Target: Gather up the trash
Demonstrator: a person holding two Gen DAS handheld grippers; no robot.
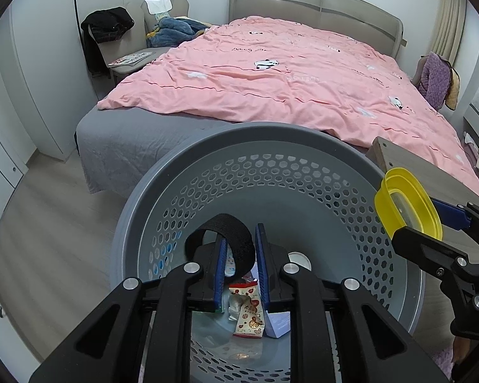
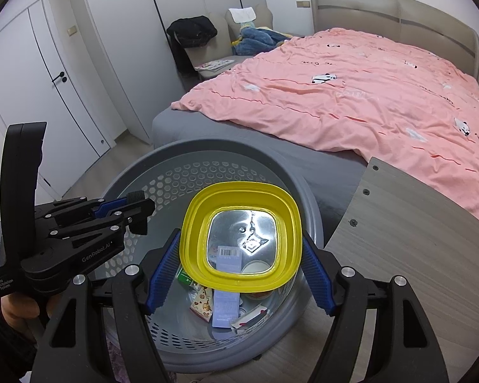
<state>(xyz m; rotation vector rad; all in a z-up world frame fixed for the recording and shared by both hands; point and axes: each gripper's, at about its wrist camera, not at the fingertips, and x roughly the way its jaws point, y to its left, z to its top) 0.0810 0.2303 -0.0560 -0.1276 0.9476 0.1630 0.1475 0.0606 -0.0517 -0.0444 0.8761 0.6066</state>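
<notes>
A grey perforated basket (image 1: 207, 146) (image 2: 207, 150) stands on the floor at the foot of the bed, with snack wrappers (image 1: 247, 312) and a small box (image 2: 226, 306) at its bottom. My left gripper (image 1: 241, 255) (image 2: 140, 214) hovers over the basket's inside. A black loop strap (image 1: 233, 226) hangs over its left fingertip and down into the gap, and the pads stand apart without pinching it. My right gripper (image 2: 241, 236) (image 1: 428, 223) is shut on a yellow-rimmed clear plastic container (image 2: 239, 191) (image 1: 405, 204), held above the basket's right side.
A bed with a pink quilt (image 1: 287, 70) (image 2: 367, 95) lies right behind the basket. A grey wooden board (image 2: 415, 239) (image 1: 399, 156) borders the basket on the right. Chairs with clothes (image 1: 111, 28) stand beside the bed's far end. A hand (image 2: 16, 312) grips the left tool.
</notes>
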